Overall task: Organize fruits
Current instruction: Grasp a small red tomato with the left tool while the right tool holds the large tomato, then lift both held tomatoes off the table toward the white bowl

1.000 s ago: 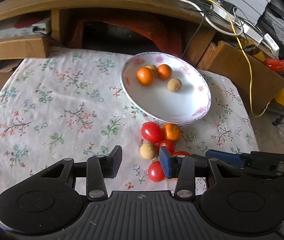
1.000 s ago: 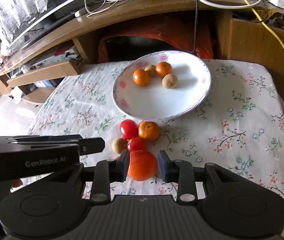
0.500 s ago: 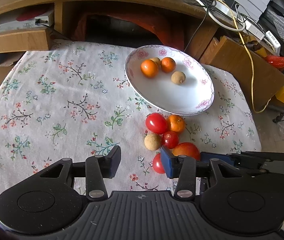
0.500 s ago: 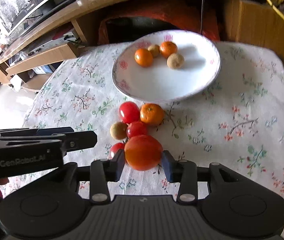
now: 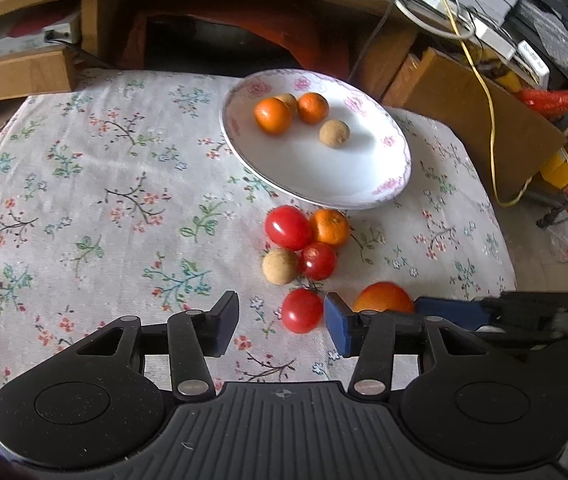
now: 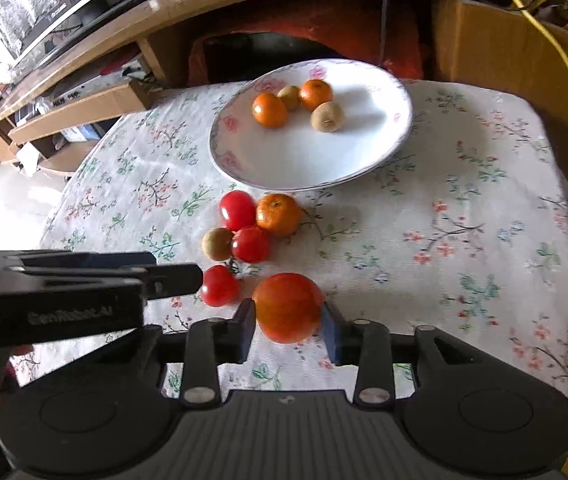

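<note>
Moved: your right gripper (image 6: 288,326) has lifted the large tomato (image 6: 287,307) off the cloth since a second ago, when it sat low against the loose pile.
Right gripper: your two pads pinch the large tomato from both sides, on the near side of the plate (image 6: 388,152), well short of its rim.
Left gripper: your left gripper (image 5: 280,322) hangs with its jaws spread and nothing between them, near side of the plate, over the tablecloth (image 5: 84,200).
Loose fruit: between the plate and your grippers lie a tomato (image 6: 237,210) and an orange (image 6: 279,215) just below the rim, then a brown longan (image 6: 217,243) touching a smaller tomato (image 6: 250,244), and nearest you a cherry tomato (image 6: 220,285).
On the plate: two oranges (image 6: 269,110) (image 6: 315,94) with a longan (image 6: 289,97) between them at the far left of the plate, and another longan (image 6: 326,117) just right of them.
Large tomato from the left view: it (image 5: 383,298) shows just behind your left gripper's right finger (image 5: 338,328).
</note>
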Demonstrator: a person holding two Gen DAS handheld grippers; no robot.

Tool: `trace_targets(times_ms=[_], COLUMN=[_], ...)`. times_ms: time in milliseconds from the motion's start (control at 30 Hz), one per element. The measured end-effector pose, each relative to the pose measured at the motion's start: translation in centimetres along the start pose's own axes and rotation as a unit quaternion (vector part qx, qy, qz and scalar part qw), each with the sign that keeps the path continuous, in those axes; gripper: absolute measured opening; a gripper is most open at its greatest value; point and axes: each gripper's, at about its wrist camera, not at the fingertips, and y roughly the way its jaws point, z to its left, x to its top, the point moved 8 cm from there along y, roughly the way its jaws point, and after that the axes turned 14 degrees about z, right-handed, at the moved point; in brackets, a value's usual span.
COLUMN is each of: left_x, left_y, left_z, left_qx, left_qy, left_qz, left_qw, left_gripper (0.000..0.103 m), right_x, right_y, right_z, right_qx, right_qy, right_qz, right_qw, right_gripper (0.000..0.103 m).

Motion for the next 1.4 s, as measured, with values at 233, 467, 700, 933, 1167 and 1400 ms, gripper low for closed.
trace_targets(times_ms=[233,467,700,933,1167,1400], left_x=[-0.2,0.3,0.2,-0.9,-1.3,-1.4], left_y=[2.0,3.4,3.5,2.8,2.2,2.0], left_z=[-0.9,-1.5,-1.5,-0.9,0.5,1.3], left_qx=[0.007,0.024,0.029,0.031,0.039,0.039], left_qy=[0.016,0.027,0.032,0.028,0.013,0.004], left_qz=[0.018,0.016,0.014,0.020,0.021,0.022], left_qw=[0.9997,0.9992,0.9990,0.9989,0.9990,0.9990], left_gripper=[0.055,0.054,0.036,0.035,0.035,0.035], right_x=[-0.1,0.3,0.8,0.8,0.1,0.1], right_y=[-1.0,-1.2,-1.3,-0.6,-0.1,1.3], right_z=[-0.9,-1.4,-1.8,-0.7,0.3,1.3], right_qx=[0.006,-0.003,0.006,0.014,0.025,0.051], right_qy=[0.012,0.022,0.038,0.027,0.014,0.016], right_qz=[-0.007,-0.014,-0.015,-0.003,0.009,0.027], right_qw=[1.000,1.000,0.999,1.000,1.000,0.998], right_gripper=[0.019,0.020,0.024,0.030,0.039,0.043])
